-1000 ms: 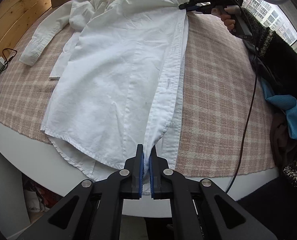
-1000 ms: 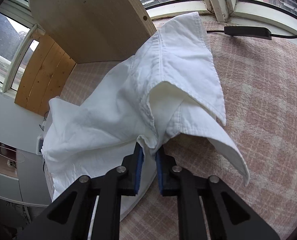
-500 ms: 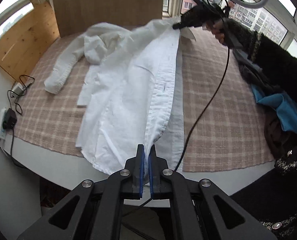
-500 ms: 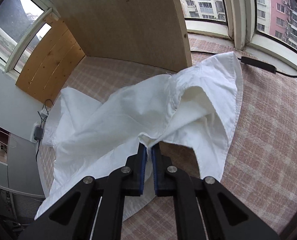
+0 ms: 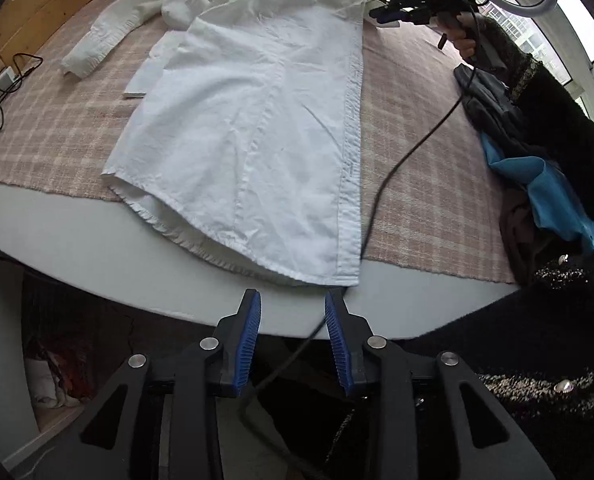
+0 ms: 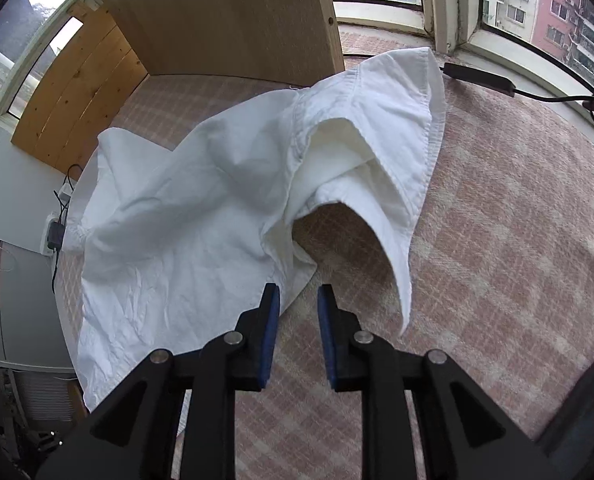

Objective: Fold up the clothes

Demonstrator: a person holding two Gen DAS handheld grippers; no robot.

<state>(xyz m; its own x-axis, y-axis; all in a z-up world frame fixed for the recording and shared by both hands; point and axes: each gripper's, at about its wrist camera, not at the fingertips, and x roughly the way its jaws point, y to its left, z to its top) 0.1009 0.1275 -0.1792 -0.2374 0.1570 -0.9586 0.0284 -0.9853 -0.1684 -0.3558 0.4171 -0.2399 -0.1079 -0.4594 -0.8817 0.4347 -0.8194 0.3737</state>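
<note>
Left wrist view shows the left hand-held gripper (image 5: 293, 312) with its blue-padded jaws spread and nothing between them, hanging just off the near edge of the tabletop (image 5: 77, 232). A white shirt (image 5: 257, 120) lies flat there on a pink plaid cloth (image 5: 429, 168), its hem overhanging the cloth's near edge and its button placket running along the right side. One sleeve (image 5: 105, 36) trails off to the far left. At the far right, a person's hand (image 5: 467, 38) in a dark knitted sleeve (image 5: 553, 108) holds the right hand-held gripper (image 5: 381, 14) at the shirt's collar end, and a black cable (image 5: 409, 152) runs from it across the cloth. Right wrist view has the right hand-held gripper (image 6: 297, 300) also spread apart and holding nothing, the collar (image 6: 409, 168) arching up just ahead of it. A heap of dark and blue clothes (image 5: 537, 168) sits at the right edge.
</note>
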